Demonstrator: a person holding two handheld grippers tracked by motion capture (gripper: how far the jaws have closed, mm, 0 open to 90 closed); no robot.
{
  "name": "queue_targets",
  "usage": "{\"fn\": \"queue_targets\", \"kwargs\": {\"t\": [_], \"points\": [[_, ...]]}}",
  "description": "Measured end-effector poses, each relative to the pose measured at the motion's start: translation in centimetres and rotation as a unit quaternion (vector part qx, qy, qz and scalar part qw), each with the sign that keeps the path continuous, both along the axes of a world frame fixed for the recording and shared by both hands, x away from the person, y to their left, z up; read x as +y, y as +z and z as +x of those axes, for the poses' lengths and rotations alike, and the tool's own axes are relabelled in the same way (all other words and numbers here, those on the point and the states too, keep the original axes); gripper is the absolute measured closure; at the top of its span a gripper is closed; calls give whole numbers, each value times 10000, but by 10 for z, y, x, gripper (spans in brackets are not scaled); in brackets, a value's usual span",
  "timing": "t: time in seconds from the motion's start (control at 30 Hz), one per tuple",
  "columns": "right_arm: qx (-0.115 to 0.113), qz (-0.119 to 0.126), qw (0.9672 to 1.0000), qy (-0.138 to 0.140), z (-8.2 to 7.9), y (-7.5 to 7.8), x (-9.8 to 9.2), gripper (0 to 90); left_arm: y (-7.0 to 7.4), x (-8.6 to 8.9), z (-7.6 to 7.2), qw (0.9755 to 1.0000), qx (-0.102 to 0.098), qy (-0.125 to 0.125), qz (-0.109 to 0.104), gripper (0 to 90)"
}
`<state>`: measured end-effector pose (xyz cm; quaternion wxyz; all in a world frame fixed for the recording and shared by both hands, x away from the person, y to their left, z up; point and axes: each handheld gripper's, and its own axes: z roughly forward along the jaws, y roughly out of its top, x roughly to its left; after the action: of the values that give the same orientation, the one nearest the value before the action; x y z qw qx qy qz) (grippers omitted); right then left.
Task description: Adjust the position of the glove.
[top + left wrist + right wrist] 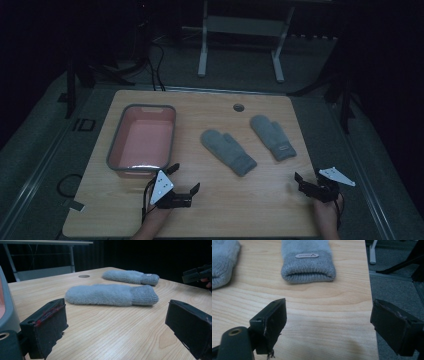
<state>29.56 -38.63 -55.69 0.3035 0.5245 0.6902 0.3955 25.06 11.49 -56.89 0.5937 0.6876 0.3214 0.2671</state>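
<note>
nearest the person, two tools rest low over the front edge of the table [225, 210]. the left tool [184, 177] sits just beside the front corner of the pink basin [116, 145], its jaws spread wide with nothing between them. the right tool [306, 183] is near the front right corner, jaws likewise wide and empty.

farther in lie two grey mittens, well apart from both tools. the nearer mitten [227, 151] lies ahead of the left tool and off toward the table's middle, its long axis slanting from the fluffy tip at the back left to the ribbed cuff at the front right. the labelled mitten [273, 136] lies ahead of the right tool, a little to its left, cuff toward that tool; in the right gripper view its cuff opening [308, 271] faces straight at the jaws.

by my reading, each hand has its own mitten closest, and the cuffs are the handy ends to pinch.

count: two mittens, one basin, two tools. beyond, one round hole [238, 107] near the table's far edge.
</note>
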Motion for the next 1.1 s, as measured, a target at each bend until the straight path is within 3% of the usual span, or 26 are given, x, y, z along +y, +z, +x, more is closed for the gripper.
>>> {"fn": "queue_targets", "kwargs": {"t": [0.2, 0.33, 0.4, 0.5, 0.6, 0.77, 0.8, 0.83, 0.93, 1.1], "points": [[-70, -224, 9988, 423, 2, 6, 7, 131, 0, 0, 0, 10000, 5, 21, -10, 40], [-134, -191, 9985, 495, 2, 13, 10, 131, 0, 0, 0, 10000, 2, 18, -19, 40], [-75, 27, 9978, 665, 6, 25, 14, 130, 0, 1, 0, 10000, 3, 14, -24, 40], [-100, -117, 9965, 825, 10, 36, 21, 126, 0, 1, 0, 10000, 15, 14, -28, 40], [-45, 73, 9952, 976, 16, 49, 25, 113, 0, 1, 0, 10000, 25, 23, -62, 40], [27, -112, 9937, 1113, 27, 65, 37, 113, 0, 1, 0, 10000, 29, 12, -49, 40], [222, -50, 9923, 1219, 31, 68, 39, 116, 0, 1, 0, 10000, 26, 7, -44, 40], [249, 43, 9912, 1297, 33, 71, 42, 120, 0, 1, 0, 10000, 22, 3, -38, 40], [159, -96, 9899, 1405, 39, 79, 54, 136, 0, 1, 0, 10000, 27, 3, -51, 40], [216, -3, 9838, 1777, 52, 86, 74, 136, 0, 1, 1, 10000, 46, -7, -87, 40]]}}
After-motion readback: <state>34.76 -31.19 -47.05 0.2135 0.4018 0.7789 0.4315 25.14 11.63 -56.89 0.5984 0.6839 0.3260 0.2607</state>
